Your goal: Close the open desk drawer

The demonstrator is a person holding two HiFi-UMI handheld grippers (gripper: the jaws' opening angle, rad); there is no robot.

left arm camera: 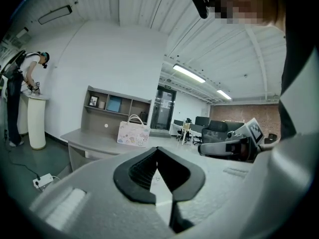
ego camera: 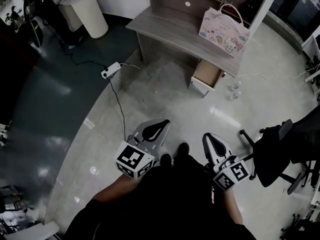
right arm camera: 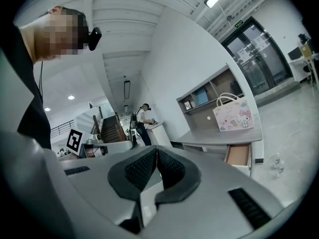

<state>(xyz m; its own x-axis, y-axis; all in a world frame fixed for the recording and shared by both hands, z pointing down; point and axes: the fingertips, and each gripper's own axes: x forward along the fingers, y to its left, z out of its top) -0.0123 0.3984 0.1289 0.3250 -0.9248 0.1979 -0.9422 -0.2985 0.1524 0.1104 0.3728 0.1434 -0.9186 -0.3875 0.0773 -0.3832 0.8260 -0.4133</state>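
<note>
The grey desk [ego camera: 172,31] stands far ahead across the floor, and its drawer [ego camera: 207,74] is pulled out at the desk's right end, showing a light wooden inside. The right gripper view also shows the open drawer [right arm camera: 238,155] under the desk top [right arm camera: 219,136]. A pink cartoon-print bag [ego camera: 223,28] stands on the desk above the drawer. My left gripper [ego camera: 163,123] and right gripper [ego camera: 209,137] are held low, close to the body and well short of the desk. Both have their jaws shut with nothing between them. In the left gripper view the desk [left arm camera: 92,139] shows but the drawer is hidden.
A white power strip [ego camera: 111,70] and its black cable [ego camera: 119,106] lie on the floor left of the desk. Two small bottles [ego camera: 236,89] stand by the drawer. A black office chair [ego camera: 272,151] is at the right. A person [left arm camera: 20,88] works at a white pedestal [ego camera: 90,11] far left.
</note>
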